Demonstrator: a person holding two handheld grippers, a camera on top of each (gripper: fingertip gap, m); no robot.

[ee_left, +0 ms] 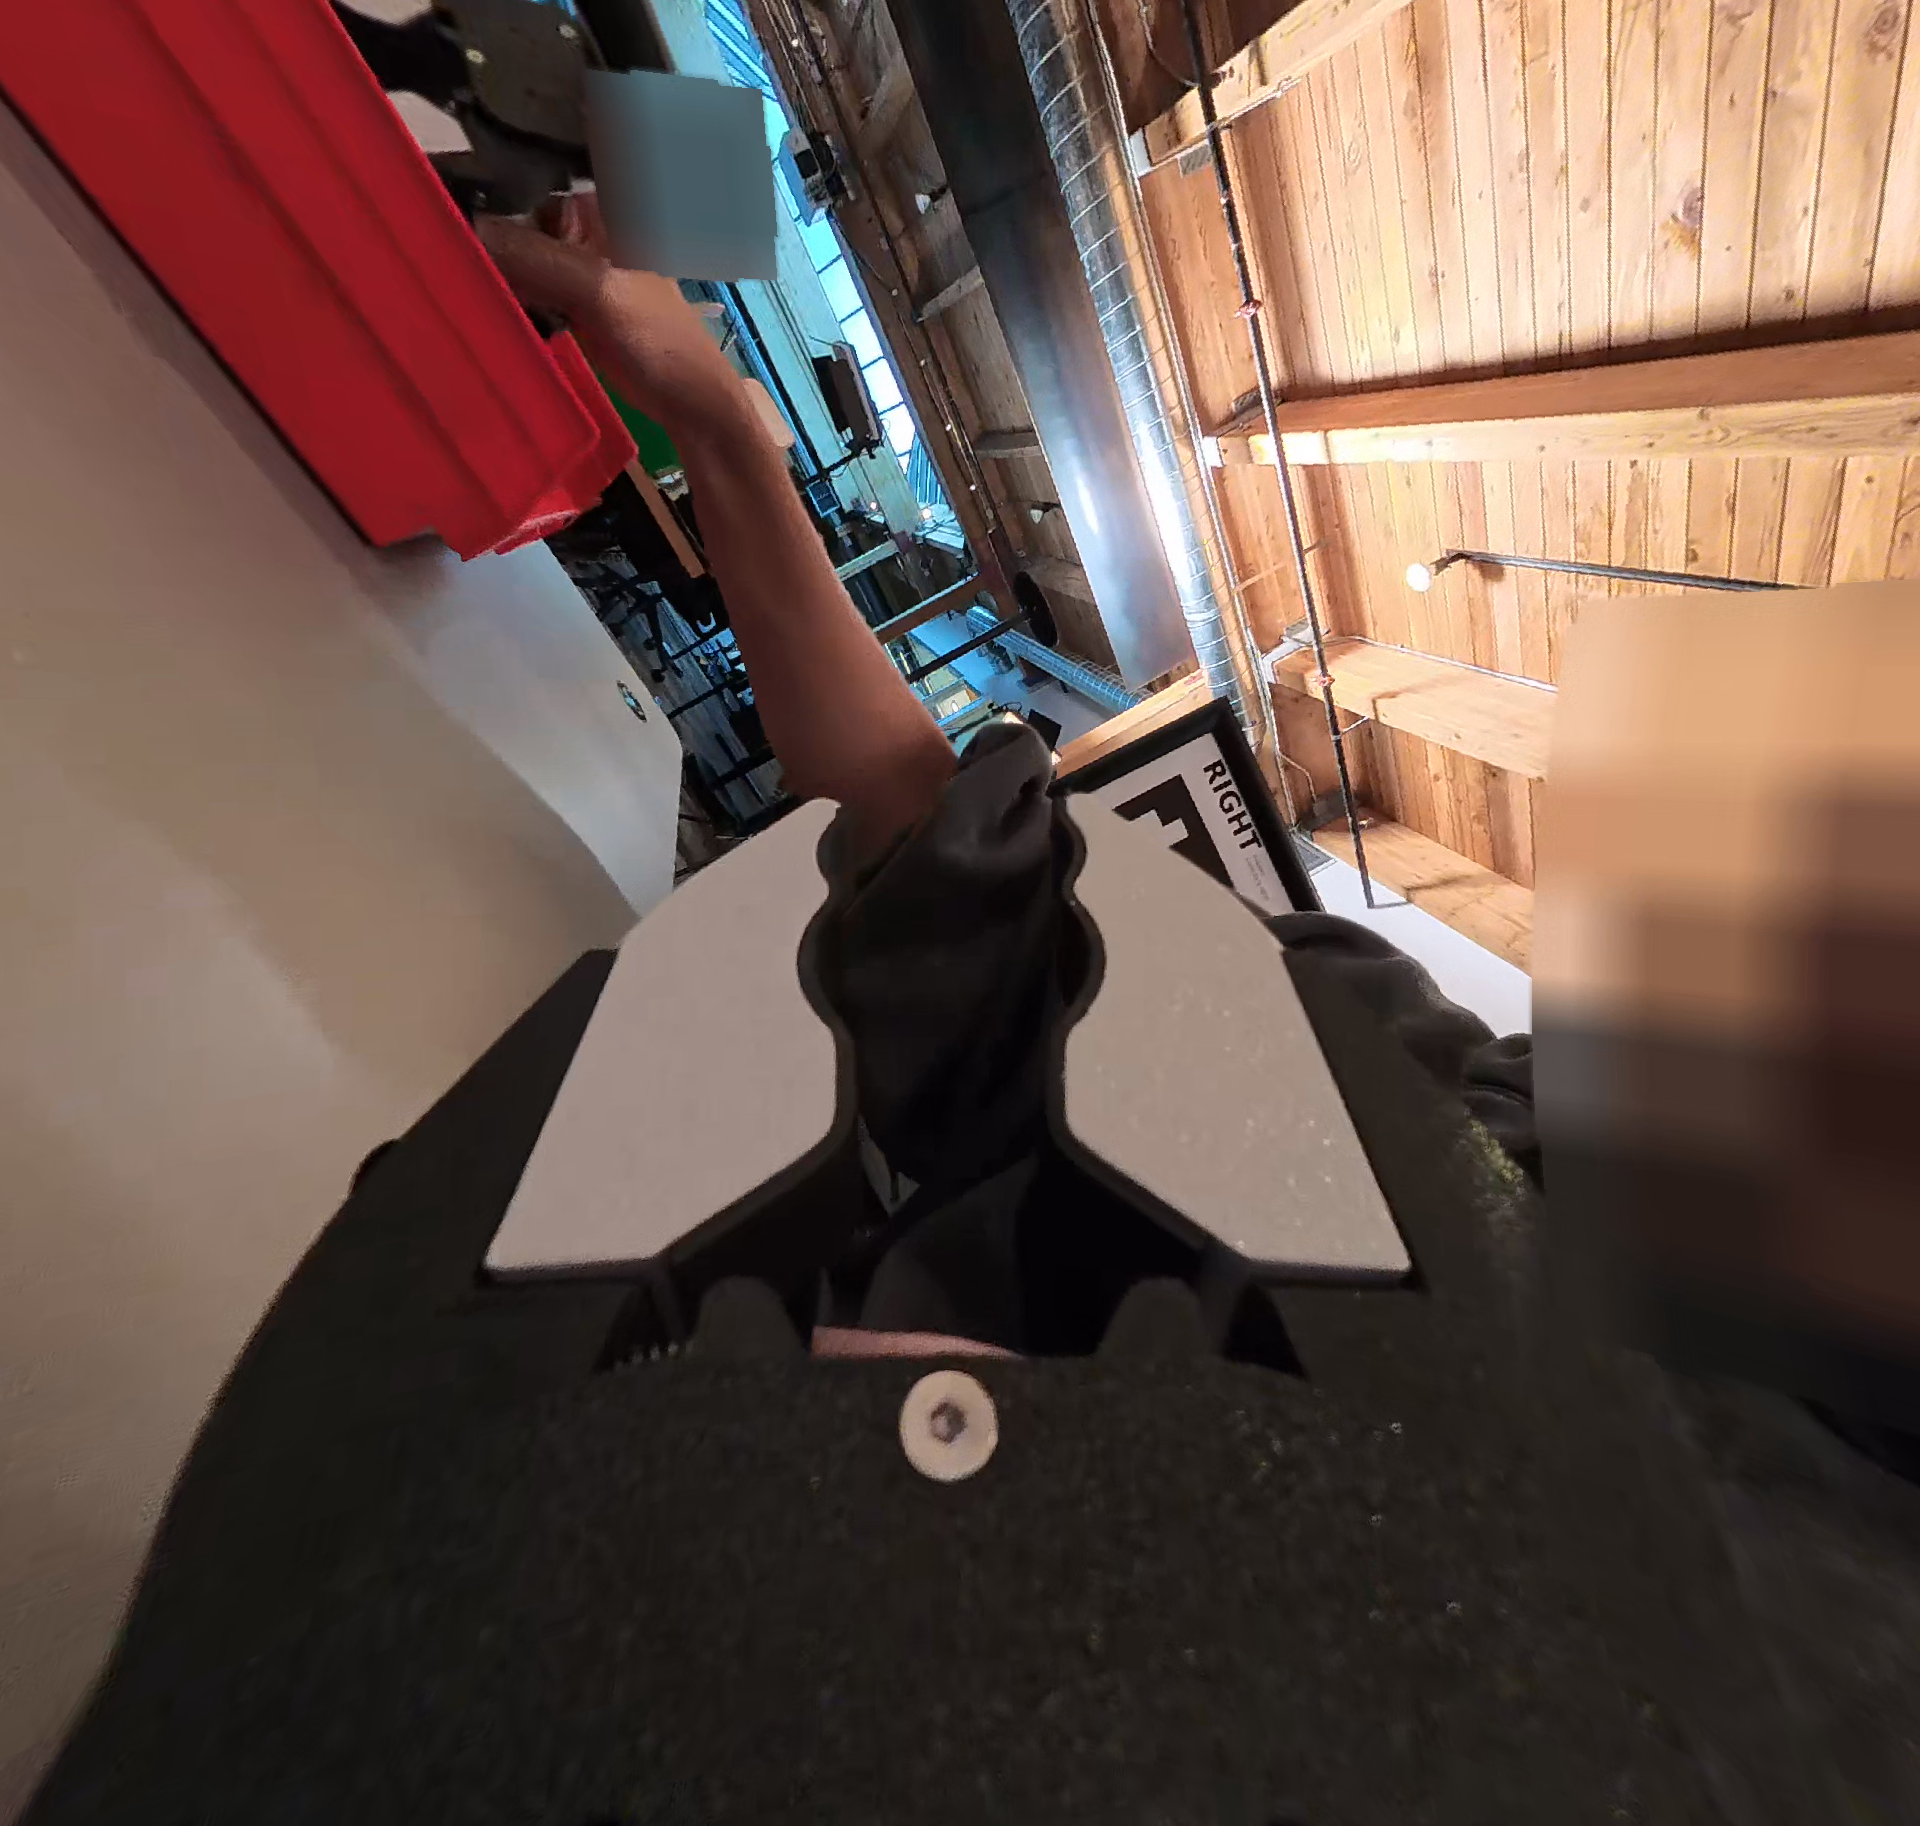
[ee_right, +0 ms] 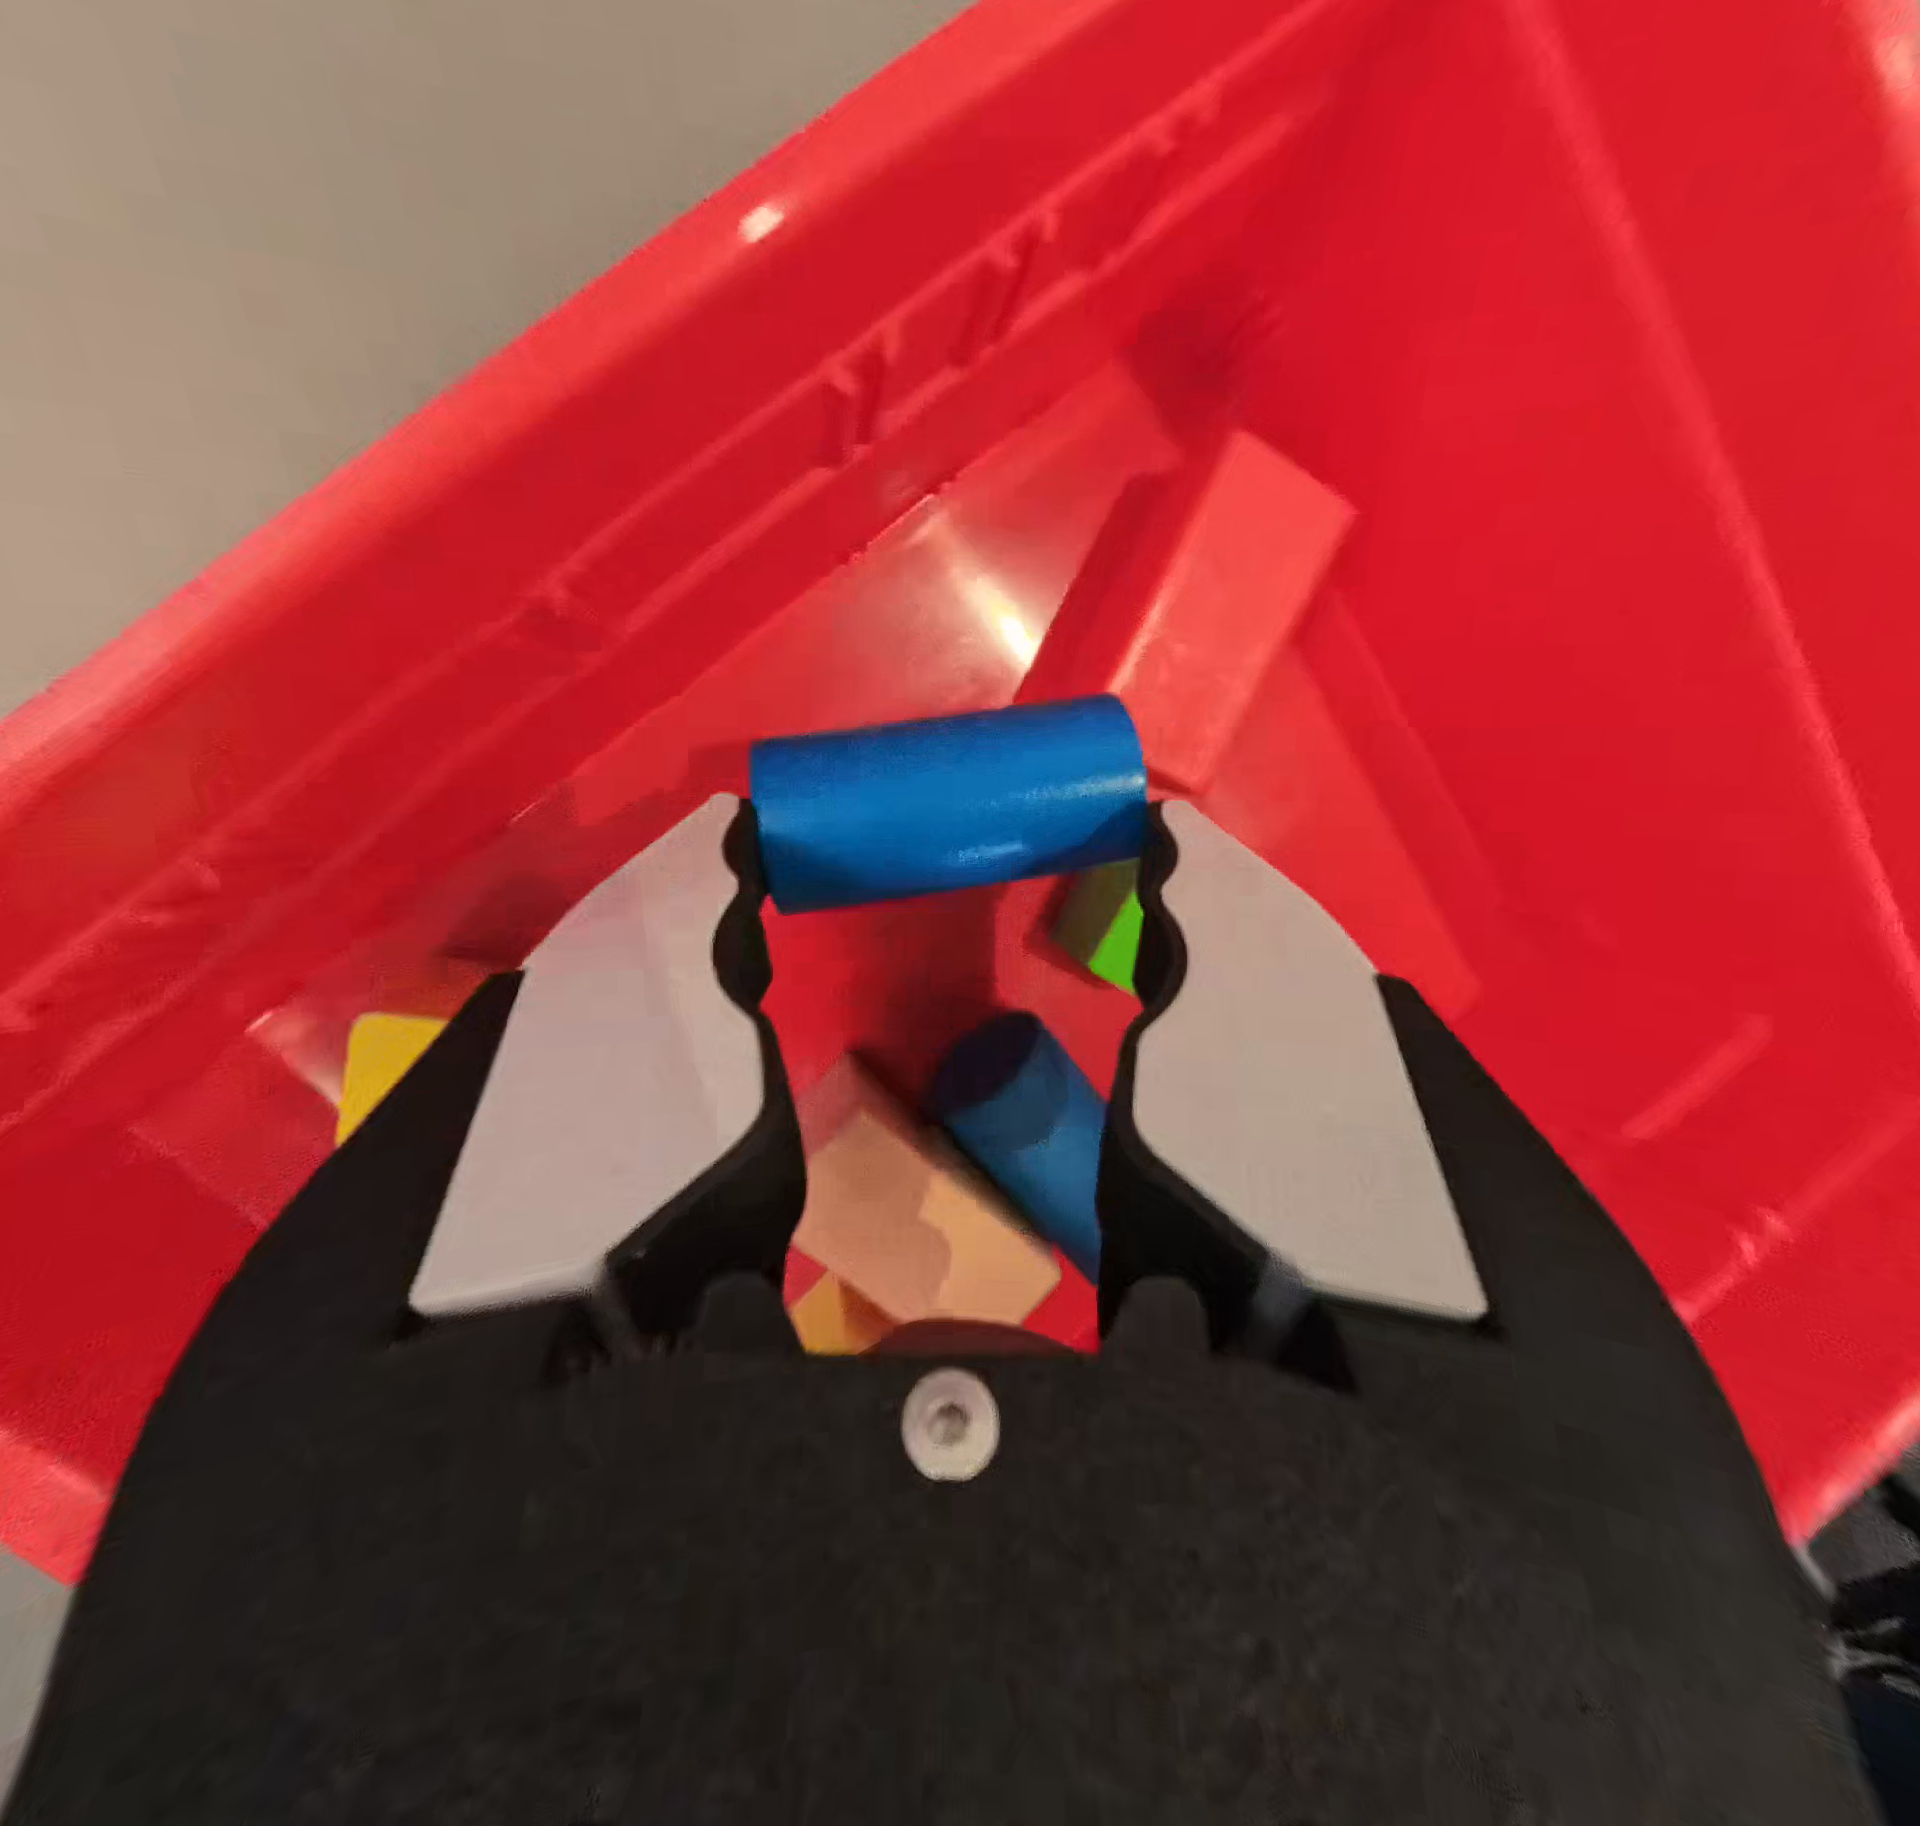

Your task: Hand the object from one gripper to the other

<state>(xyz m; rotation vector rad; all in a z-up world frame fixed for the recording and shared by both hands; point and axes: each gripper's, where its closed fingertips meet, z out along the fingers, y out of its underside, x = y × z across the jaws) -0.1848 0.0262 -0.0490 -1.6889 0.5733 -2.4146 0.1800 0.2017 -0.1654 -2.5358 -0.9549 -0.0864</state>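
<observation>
In the left wrist view, a white table (ee_left: 187, 841) fills the left edge, and a red bin (ee_left: 312, 249) sits on it, seen from outside. The right gripper (ee_left: 400, 62) shows far off at the bin's top, held by a bare forearm (ee_left: 748, 550); at that distance its load cannot be made out. Nearer, the left gripper (ee_left: 951, 841) has its grey fingers (ee_left: 717, 1028) a narrow gap apart, and in this view a fold of dark sleeve (ee_left: 966, 945) sits in that gap; whether the pads press on it I cannot tell. A framed sign (ee_left: 1195, 820) stands behind, under a wooden plank ceiling (ee_left: 1558, 270).

In the right wrist view, the bin's ribbed red wall (ee_right: 520, 581) runs across the left. A yellow block (ee_right: 379, 1059) lies low on the left of the bin floor. The right gripper (ee_right: 945, 820) is clamped on a blue cylinder (ee_right: 945, 802): short, glossy, smooth, lying crosswise, each flat end against a fingertip, above the bin's inside. Below it lie a plain wooden block (ee_right: 904, 1205) and a second blue cylinder (ee_right: 1029, 1122), touching. A green block (ee_right: 1107, 924) sits just right of the held cylinder, and a flat red block (ee_right: 1236, 602) leans further right.
</observation>
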